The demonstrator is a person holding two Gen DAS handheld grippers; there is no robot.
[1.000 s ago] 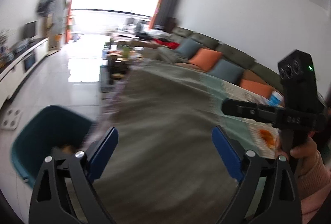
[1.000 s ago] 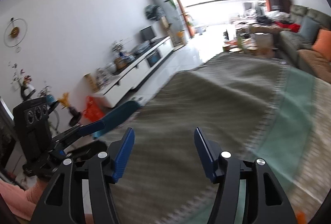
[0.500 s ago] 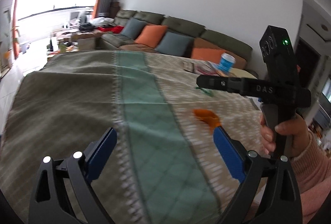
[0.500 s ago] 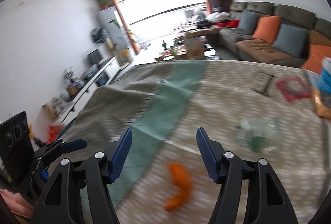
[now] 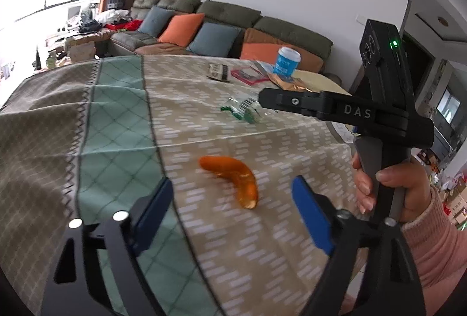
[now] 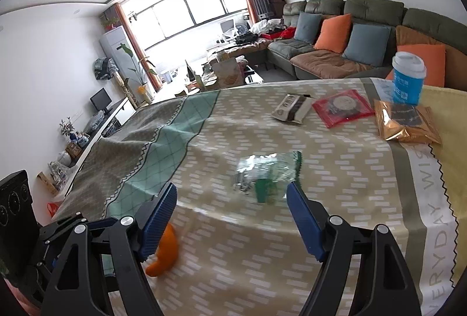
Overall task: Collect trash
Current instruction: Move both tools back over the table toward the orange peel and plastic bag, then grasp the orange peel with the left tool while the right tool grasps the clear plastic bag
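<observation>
Table: covered with a woven cloth, beige with white dashes, a teal diamond-check band and a grey-brown panel on the left, a zigzag hem and a yellow section on the far right.

Cup: blue paper, white lid on, upright at the far right edge; contents hidden.

Peel: orange, curved, glossy, lying near the front of the table; it shows just ahead of the left gripper, between its finger lines, not touching them.

Clear wrapper: crumpled, shiny plastic with green print, mid-table, just beyond the right gripper's fingertips and apart from them.

Gold packet: flat crinkled foil, beside the cup's base.

Red packet: flat square, left of the gold packet.

Black-and-white packet: flat, left of the red packet.

Left gripper: black frame, blue ribbed pads, fingers spread wide, holding nothing.

Right gripper: same build, fingers spread wide, holding nothing.

Sofa: grey-green, with orange and blue cushions, behind the table.
</observation>
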